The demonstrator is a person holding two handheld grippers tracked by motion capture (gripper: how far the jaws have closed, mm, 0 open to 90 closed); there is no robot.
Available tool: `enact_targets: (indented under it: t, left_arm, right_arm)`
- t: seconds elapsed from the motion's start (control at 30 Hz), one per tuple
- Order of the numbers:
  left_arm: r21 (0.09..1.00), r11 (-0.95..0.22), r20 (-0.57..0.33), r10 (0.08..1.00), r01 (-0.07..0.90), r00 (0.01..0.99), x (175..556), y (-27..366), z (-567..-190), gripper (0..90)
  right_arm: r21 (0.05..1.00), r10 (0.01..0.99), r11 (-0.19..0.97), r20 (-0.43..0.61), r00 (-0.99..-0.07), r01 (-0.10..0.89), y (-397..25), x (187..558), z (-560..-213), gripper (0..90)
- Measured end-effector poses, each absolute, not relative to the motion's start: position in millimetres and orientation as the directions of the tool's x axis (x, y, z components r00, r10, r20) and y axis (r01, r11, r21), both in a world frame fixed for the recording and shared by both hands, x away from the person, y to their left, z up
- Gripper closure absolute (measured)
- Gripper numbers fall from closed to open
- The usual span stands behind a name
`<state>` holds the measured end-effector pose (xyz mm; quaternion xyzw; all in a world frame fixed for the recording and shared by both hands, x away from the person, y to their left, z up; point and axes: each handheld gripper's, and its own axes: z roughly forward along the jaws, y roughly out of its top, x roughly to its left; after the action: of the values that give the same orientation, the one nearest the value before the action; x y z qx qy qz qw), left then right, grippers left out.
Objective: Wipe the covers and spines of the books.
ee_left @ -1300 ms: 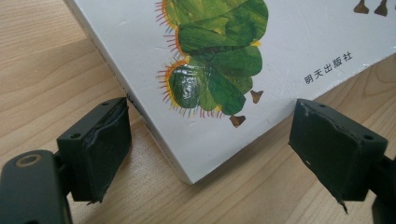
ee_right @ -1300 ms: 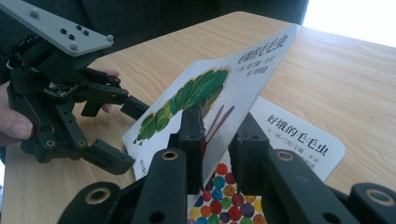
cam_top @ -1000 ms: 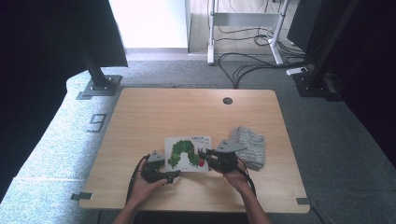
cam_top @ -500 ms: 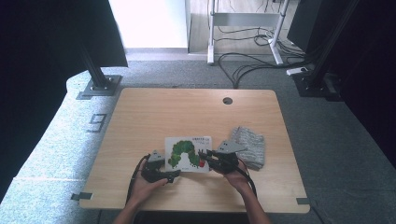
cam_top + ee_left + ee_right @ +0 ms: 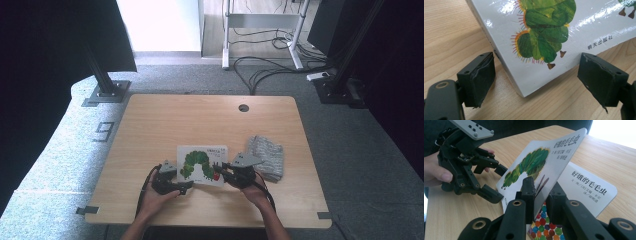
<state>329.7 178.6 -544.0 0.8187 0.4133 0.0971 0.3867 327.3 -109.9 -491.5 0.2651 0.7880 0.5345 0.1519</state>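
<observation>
Glossy cover (image 5: 541, 167) lifted off coloured-dot page, pinched in right tongs (image 5: 541, 192). Flat-looking from above (image 5: 202, 164). Left tongs (image 5: 536, 82) agape, straddling book corner on wooden surface (image 5: 449, 37).

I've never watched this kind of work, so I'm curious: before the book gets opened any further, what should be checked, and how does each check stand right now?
1. Right tongs shut on the glossy white caterpillar-picture front cover: ok, the cover edge sits between the jaws.
2. Cover lifted off the title page: ok, it is raised.
3. Left tongs ready at the book's spine corner: ok, jaws open, straddling the corner, not touching.
4. Book flat on the light wooden table: cannot tell at the spine side.
5. Grey folded cloth out of the way: ok, it lies beside the book.
</observation>
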Motion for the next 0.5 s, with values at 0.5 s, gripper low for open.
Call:
enact_targets:
  t: [0.5]
  left_arm:
    - [0.715,-0.355,-0.156,0.759,0.602,0.632,331.3,180.1,-544.8,15.9]
  right_arm:
    - [0.919,0.575,0.31,0.023,-0.818,0.244,-109.7,325.5,-494.2,77.8]
